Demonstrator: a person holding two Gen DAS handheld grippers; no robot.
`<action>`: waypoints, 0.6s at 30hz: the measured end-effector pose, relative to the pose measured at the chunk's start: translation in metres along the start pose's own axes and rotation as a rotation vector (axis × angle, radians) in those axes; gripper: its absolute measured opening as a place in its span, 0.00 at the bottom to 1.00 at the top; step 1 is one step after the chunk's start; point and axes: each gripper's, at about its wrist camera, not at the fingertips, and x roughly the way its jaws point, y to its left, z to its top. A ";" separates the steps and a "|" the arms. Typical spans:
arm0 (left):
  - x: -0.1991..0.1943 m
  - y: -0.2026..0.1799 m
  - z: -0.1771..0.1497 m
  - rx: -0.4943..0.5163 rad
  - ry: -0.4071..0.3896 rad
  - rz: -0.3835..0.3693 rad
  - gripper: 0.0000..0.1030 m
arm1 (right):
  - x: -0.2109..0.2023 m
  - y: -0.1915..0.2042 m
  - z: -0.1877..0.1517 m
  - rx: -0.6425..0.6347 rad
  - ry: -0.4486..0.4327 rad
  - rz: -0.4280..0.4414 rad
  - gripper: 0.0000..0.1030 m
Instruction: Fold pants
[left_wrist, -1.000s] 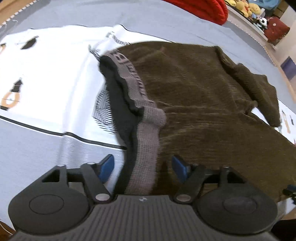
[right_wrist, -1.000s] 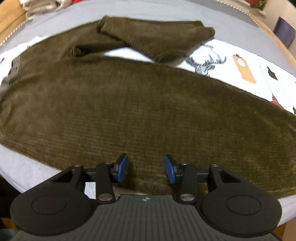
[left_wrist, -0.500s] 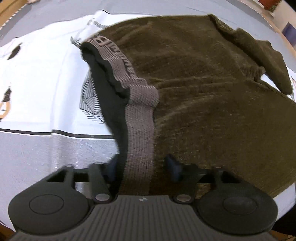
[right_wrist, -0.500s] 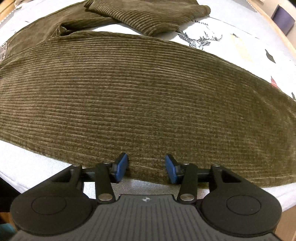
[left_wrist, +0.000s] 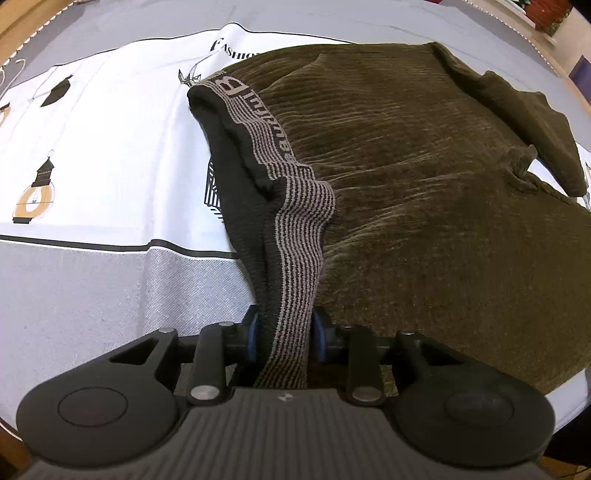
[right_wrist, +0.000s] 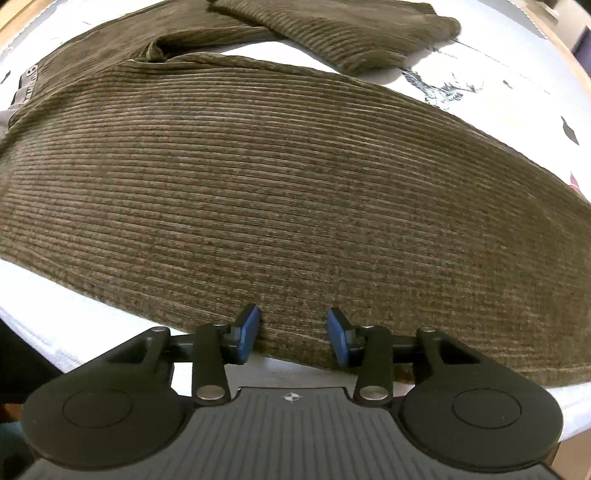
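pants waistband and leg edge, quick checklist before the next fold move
1. Left claw on the striped waistband: ok, band sits between the pads, jaws closing.
2. Right claw gripping the near leg edge: not ok, pads apart, jaws closing, cloth between them.
3. Near leg flat: ok.
4. Far leg flat: not ok, doubled over.
5. Both waistband layers caught: cannot tell.
6. Tablecloth free of the claws: cannot tell.

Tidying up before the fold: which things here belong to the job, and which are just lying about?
Job:
- corduroy pants
- waistband, left tongs closing on it
- right tongs, open at the leg's edge

Lying about:
- printed cloth
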 end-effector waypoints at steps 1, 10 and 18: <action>-0.002 -0.002 0.001 0.006 -0.007 0.013 0.40 | 0.000 0.000 0.002 0.001 -0.003 0.002 0.41; -0.034 -0.052 0.017 0.126 -0.254 0.010 0.49 | 0.003 -0.036 0.005 0.124 -0.009 -0.035 0.42; 0.005 -0.114 0.010 0.337 -0.068 -0.016 0.73 | 0.007 -0.046 -0.008 0.107 0.002 -0.015 0.43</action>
